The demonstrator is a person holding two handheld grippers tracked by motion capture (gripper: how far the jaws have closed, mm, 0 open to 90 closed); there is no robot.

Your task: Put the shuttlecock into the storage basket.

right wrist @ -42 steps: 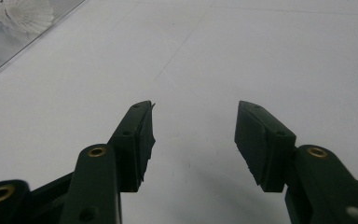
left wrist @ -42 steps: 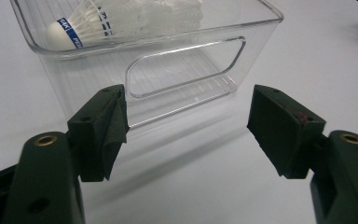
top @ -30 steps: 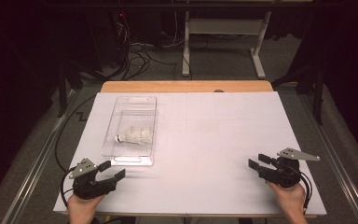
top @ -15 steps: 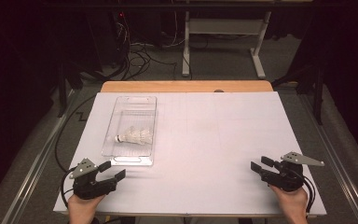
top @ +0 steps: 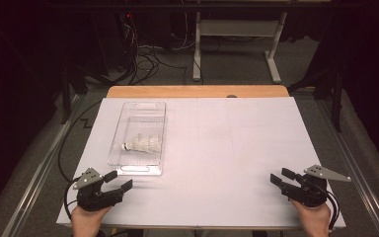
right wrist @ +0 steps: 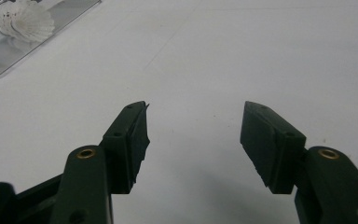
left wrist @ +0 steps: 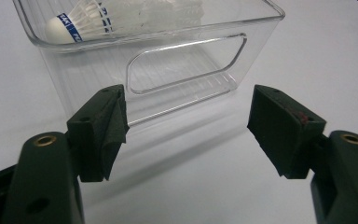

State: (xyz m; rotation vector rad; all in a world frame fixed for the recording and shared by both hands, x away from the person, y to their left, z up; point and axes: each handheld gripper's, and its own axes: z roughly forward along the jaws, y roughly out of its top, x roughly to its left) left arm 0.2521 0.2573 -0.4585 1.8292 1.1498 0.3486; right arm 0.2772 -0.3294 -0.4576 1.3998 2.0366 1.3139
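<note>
- Left hand-held gripper (top: pixel 119 183) sits at the near left corner of the tabletop (top: pixel 237 148), jaws spread wide with nothing between them, aimed at the near end wall of the clear bin (top: pixel 140 169).
- From the left gripper view, that bin (left wrist: pixel 177 65) is just ahead of the pads, not touched, its handle cut-out squarely between them.
- The shuttlecock (top: pixel 141 144) lies on its side inside the bin, cork end toward the tabletop's left edge; the left gripper view shows the cork (left wrist: pixel 63 29) behind the wall.
- Right hand-held gripper (top: pixel 282 177) waits at the near right corner, well apart from the bin; its jaws have just been opening and stand wide, empty.
- Likely step: reaching for the shuttlecock. Best to rise over the near wall, then come down from above.
- Pinch the cork, not the feathers, which would crush.
- The light bin may skid; the right gripper could steady it.
</note>
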